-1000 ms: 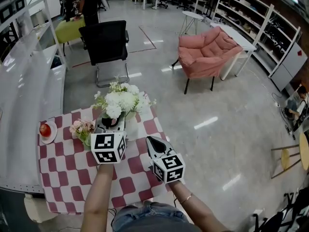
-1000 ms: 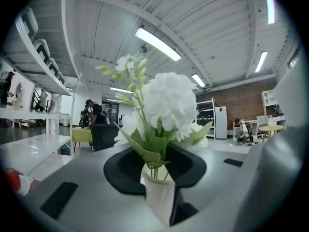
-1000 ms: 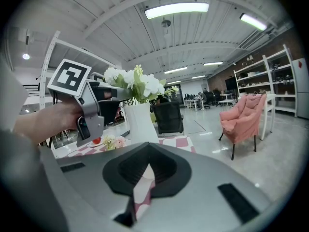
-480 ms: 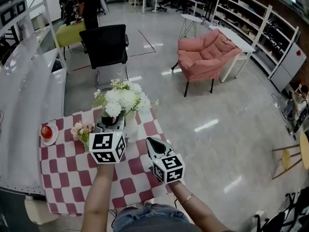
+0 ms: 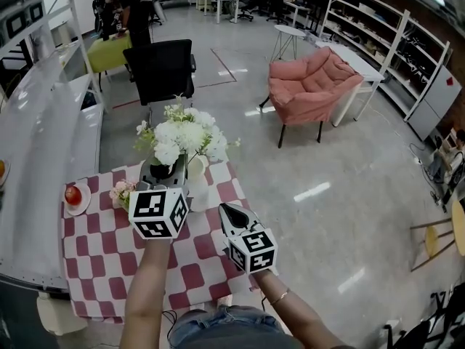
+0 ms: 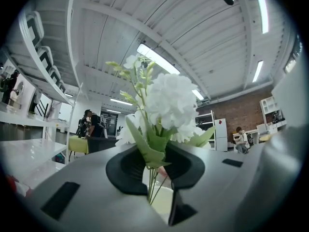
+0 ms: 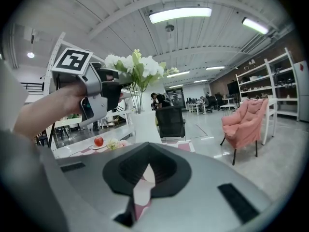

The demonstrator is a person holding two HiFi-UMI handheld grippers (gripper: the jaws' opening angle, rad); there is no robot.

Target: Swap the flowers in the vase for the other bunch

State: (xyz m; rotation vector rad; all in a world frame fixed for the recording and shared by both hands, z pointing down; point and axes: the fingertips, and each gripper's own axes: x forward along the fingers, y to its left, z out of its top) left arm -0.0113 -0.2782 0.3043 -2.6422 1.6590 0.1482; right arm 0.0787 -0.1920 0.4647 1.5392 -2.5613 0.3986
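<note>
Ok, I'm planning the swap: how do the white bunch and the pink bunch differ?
The white bunch is large and stands upright above the vase; the pink bunch is small and lies on the checked tablecloth. Both are flower bunches with green leaves.

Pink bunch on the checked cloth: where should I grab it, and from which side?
Take the pink bunch by its green stems just under the blooms, not the soft heads. It lies on the checked cloth, left of the vase, so probably come in low from the near side. The left gripper, jaws just closed further on the white bunch, hides the stem ends.
</note>
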